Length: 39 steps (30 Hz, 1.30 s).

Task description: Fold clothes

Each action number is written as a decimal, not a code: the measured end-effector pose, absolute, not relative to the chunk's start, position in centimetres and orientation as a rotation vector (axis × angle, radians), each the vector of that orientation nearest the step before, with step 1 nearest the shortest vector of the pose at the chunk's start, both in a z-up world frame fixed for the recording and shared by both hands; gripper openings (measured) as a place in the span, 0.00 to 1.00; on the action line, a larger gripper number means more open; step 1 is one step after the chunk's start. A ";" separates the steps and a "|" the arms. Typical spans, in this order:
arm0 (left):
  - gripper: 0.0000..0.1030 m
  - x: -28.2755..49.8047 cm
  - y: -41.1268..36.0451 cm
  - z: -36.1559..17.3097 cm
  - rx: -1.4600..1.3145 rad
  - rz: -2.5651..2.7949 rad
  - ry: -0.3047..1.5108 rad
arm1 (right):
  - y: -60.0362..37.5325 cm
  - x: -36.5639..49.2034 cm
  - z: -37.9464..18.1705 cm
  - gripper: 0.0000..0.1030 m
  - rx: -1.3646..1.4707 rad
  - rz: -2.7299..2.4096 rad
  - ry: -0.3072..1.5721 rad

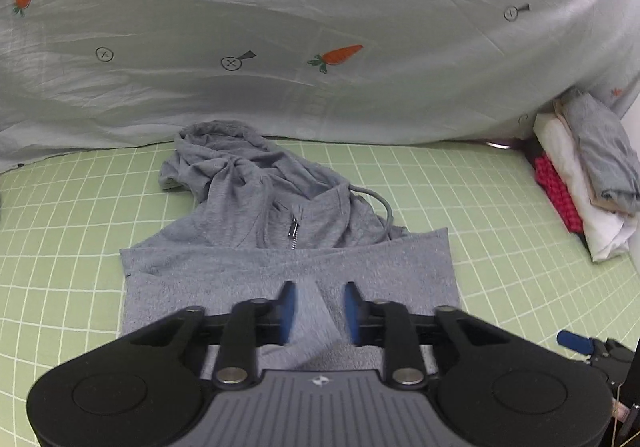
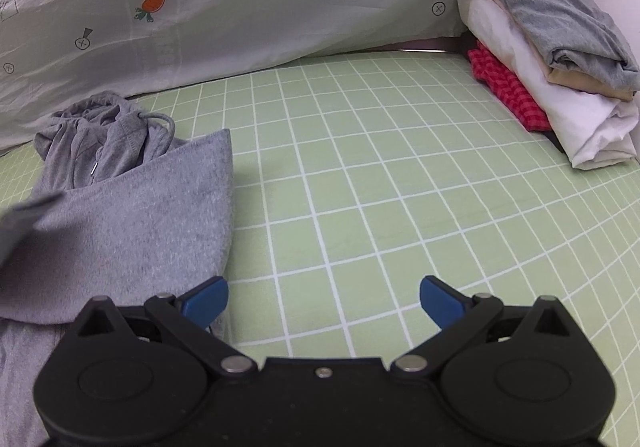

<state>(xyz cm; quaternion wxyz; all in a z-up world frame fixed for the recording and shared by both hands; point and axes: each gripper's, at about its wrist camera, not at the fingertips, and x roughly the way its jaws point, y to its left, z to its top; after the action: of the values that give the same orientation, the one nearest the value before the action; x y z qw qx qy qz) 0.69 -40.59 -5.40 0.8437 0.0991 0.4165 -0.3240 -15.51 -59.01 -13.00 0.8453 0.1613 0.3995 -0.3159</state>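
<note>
A grey zip hoodie [image 1: 256,223] lies on the green grid mat [image 1: 500,247], hood at the far end, lower part folded up over the body. My left gripper [image 1: 320,307] hovers over the folded part with its blue pads apart; a flap of grey fabric [image 1: 316,323] lies between them, not pinched. In the right wrist view the hoodie [image 2: 132,215] lies at the left. My right gripper [image 2: 323,299] is wide open and empty over the mat, its left finger beside the hoodie's right edge.
A stack of folded clothes [image 2: 552,59], grey on top, then beige, white and red check, sits at the far right of the mat; it also shows in the left wrist view [image 1: 588,175]. A white carrot-print sheet [image 1: 320,27] hangs behind. The right gripper's tip [image 1: 576,341] shows at lower right.
</note>
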 end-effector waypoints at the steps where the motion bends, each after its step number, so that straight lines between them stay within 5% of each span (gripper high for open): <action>1: 0.67 0.5 -40.6 -5.5 0.226 -0.669 0.872 | -58.8 -15.3 -12.8 1.00 0.333 -0.653 0.834; 2: 0.76 0.3 -40.5 -5.7 0.241 -0.654 0.866 | -58.6 -15.0 -12.7 1.00 0.325 -0.639 0.826; 6: 0.85 1.7 -38.5 -6.5 0.274 -0.517 0.916 | -57.3 -13.3 -12.3 1.00 0.295 -0.568 0.807; 22: 0.88 6.8 -29.2 -11.4 0.216 -0.217 1.100 | -48.9 -2.0 -14.2 1.00 0.300 -0.327 0.906; 31: 0.89 8.9 -29.2 -14.2 0.165 -0.235 1.157 | -45.6 1.3 -15.8 0.82 0.273 -0.248 1.001; 33: 0.89 9.0 -28.9 -14.2 0.153 -0.234 1.160 | -44.9 1.5 -15.8 0.71 0.234 -0.219 0.995; 38: 0.89 8.8 -28.9 -14.0 0.154 -0.230 1.151 | -45.1 0.4 -14.5 0.11 0.212 -0.164 0.958; 39: 0.89 8.7 -28.9 -13.8 0.160 -0.229 1.144 | -45.3 0.1 -14.2 0.07 0.215 -0.161 0.948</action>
<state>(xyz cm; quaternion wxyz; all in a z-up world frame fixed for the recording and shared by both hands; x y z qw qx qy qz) 8.71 -28.94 -13.77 0.8315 0.0753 0.5397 -0.1080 0.10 -45.31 -14.20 0.8810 0.1031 0.4552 -0.0774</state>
